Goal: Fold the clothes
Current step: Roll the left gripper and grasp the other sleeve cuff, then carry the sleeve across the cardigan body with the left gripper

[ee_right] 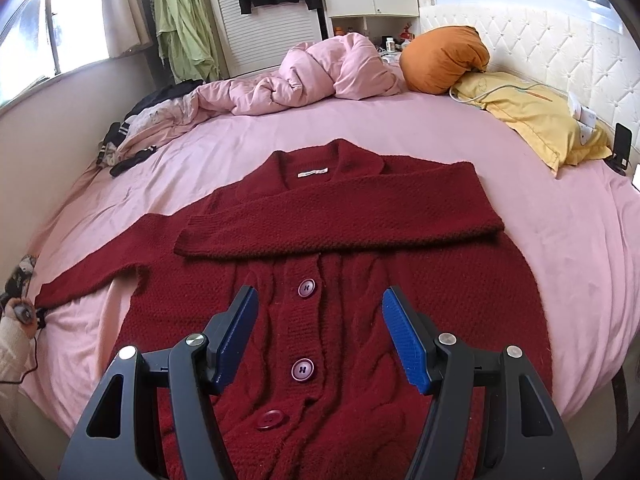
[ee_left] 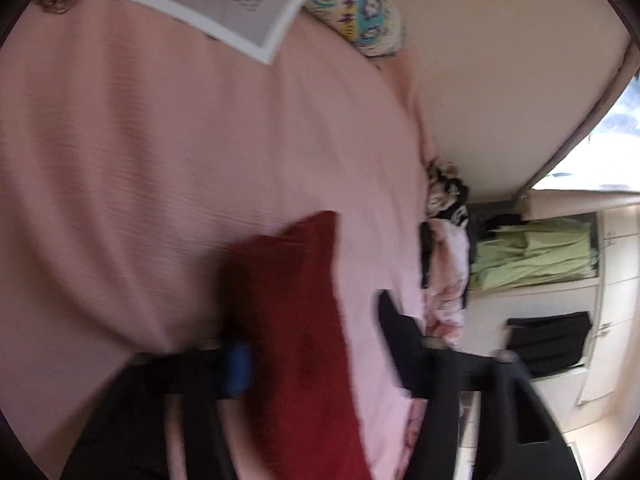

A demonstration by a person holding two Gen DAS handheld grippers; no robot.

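Dark red cardigan (ee_right: 340,280) lies buttoned, one sleeve folded across. Your right gripper (ee_right: 320,336) hovers above, jaws wide; left gripper (ee_left: 316,340) blurred, sleeve between its jaws, grip unclear.

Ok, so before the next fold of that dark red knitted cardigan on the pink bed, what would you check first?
1. Lying flat: dark red knitted cardigan on pink bedsheet: ok.
2. Folded sleeve lies across the chest: ok.
3. Outstretched sleeve folded in: not ok, it points sideways.
4. Left gripper gripping the red fabric between its fingers: cannot tell, view blurred.
5. Right gripper open and free above the buttons: ok.
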